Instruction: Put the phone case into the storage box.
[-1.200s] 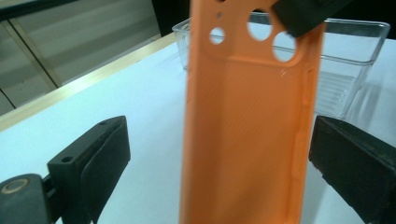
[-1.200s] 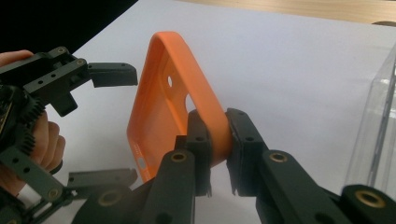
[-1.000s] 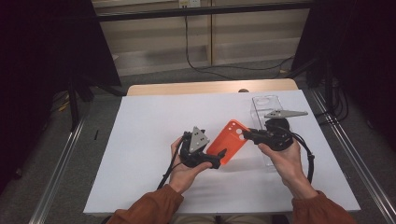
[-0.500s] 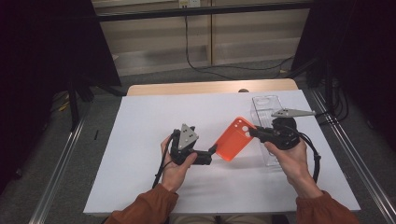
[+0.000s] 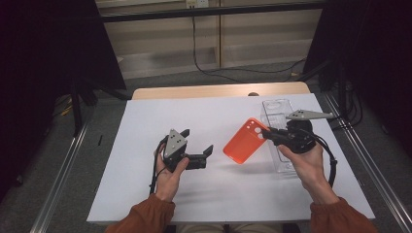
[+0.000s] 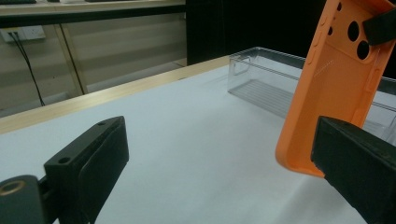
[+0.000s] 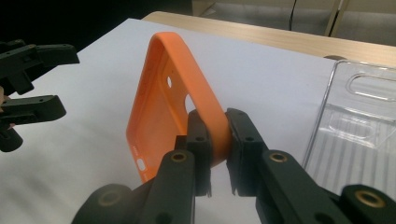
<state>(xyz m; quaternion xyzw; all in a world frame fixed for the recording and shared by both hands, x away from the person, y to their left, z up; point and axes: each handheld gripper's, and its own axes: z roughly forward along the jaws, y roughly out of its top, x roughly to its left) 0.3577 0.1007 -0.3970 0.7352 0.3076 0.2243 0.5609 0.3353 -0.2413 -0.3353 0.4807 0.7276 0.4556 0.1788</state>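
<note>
An orange phone case [image 5: 245, 141] hangs tilted above the white table, with my right gripper [image 5: 267, 134] shut on its camera-hole corner. In the right gripper view both jaws pinch the orange case's [image 7: 163, 102] rim, and the right gripper [image 7: 217, 140] points toward the left hand. My left gripper [image 5: 198, 141] is held a little to the case's left, open, with nothing in it. From the left gripper [image 6: 219, 163], the orange case [image 6: 331, 84] stands just beyond the right jaw. Its open jaws also appear as the left gripper [image 7: 60, 80] in the right gripper view.
A clear plastic tray [image 5: 277, 109] lies on the white sheet [image 5: 145, 126] under and behind the right hand, near the table's right edge. The clear tray [image 7: 364, 121] is to the right of the right gripper's jaws. A wooden table edge [image 5: 218, 91] runs along the far side.
My left gripper has drawn back to the left, away from the orange case it was against. The right gripper keeps its hold on the case and has shifted slightly right.
</note>
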